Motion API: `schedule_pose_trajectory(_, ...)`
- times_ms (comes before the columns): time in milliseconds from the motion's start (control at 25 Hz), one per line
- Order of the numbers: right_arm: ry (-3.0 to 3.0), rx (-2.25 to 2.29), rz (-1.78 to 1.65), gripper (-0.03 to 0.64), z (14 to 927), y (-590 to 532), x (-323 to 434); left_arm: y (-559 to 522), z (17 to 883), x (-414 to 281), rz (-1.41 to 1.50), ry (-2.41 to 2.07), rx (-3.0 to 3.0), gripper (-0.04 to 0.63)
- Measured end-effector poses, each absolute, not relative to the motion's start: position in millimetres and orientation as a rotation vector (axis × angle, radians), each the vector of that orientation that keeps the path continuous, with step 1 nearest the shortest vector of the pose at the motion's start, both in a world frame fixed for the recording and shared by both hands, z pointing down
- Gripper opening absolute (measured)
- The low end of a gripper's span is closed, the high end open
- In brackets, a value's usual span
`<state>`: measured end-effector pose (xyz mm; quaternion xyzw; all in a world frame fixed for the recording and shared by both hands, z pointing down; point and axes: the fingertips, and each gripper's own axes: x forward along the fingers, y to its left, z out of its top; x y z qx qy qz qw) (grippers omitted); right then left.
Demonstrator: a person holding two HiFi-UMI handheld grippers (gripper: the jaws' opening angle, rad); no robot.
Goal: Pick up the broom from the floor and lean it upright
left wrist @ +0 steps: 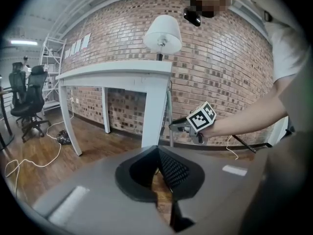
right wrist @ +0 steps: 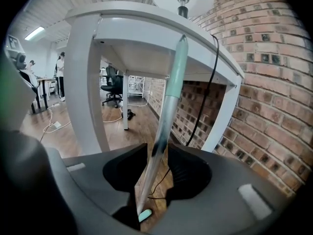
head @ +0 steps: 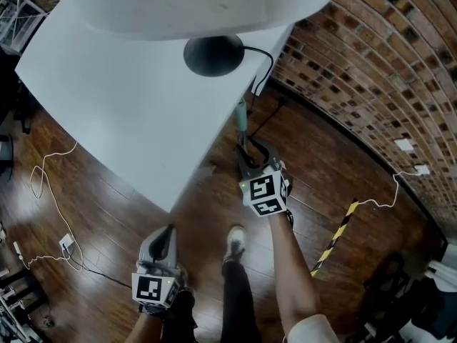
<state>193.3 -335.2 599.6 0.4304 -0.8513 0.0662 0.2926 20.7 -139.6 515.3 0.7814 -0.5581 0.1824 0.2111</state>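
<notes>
The broom point(right wrist: 168, 111) is standing almost upright beside the desk point(head: 128, 98), tilting slightly, with the top of its pale green handle resting against the edge of the desktop near the corner closest to the brick wall point(head: 371, 70). In the right gripper view the handle is rising from the floor point(head: 93, 213) straight up between that gripper's fingers point(right wrist: 188, 173). A small mint-green piece is showing at its foot, though what that piece is cannot be told.

The right gripper point(right wrist: 157, 148) is sitting around the handle with its fingers spread. The handle is running close along the left-hand finger while a clear gap is showing on the other side, so the fingers are not pinching it. In the head view this gripper point(head: 253, 152) is reaching forward at the desk's corner, with the green handle point(head: 242, 116) poking up just beyond it.

The left gripper point(head: 168, 233) is hanging lower and nearer the person, well apart from the broom and over bare floor beside a shoe point(head: 234, 241). Its own view is showing its fingers point(left wrist: 173, 173) pressed together at the tips, with nothing between them.

A lamp point(head: 213, 54) is standing on the desk near that same corner, and its black cord point(right wrist: 205, 92) is dropping down between the desk and the wall.
</notes>
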Motion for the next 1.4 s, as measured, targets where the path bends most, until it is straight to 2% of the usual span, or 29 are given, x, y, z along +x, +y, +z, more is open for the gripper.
schedule_pose_trajectory(240, -2.228, 1.2, 0.268, 0.13, 601.9, -305.5, 206.6, -137.3, 514.8, 22.2, 0.478, -1.549, 2.186, 0.002)
schedule_pose_trajectory(320, -2.212, 1.244, 0.29, 0.09, 594.6, -289.2, 213.4, -135.9, 509.5, 22.4, 0.481, -1.538, 2.196, 0.002)
schedule_pose_trajectory(400, -2.218, 1.302, 0.3, 0.014, 579.2, -276.7, 219.0, -140.0, 499.8, 22.0, 0.493, -1.525, 2.206, 0.002)
schedule_pose_trajectory(600, -2.256, 1.388, 0.304, 0.012, 526.5, -245.8, 224.6, -149.5, 464.9, 18.0, 0.424, -1.535, 2.289, 0.002)
schedule_pose_trajectory(800, -2.3, 1.527, 0.244, 0.012, 438.1, -212.8, 225.1, -154.0, 409.6, 7.3, 0.361, -1.531, 2.371, 0.002)
schedule_pose_trajectory(1160, -2.317, 1.836, 0.077, 0.012, 202.2, -83.8, 194.6, -121.7, 203.6, -34.9, 0.087, -1.435, 2.684, 0.002)
schedule_pose_trajectory(1400, -2.295, 2.002, 0.046, 0.012, 99.6, -4.5, 180.1, -75.5, 109.7, -73.5, -0.006, -1.427, 2.741, 0.0)
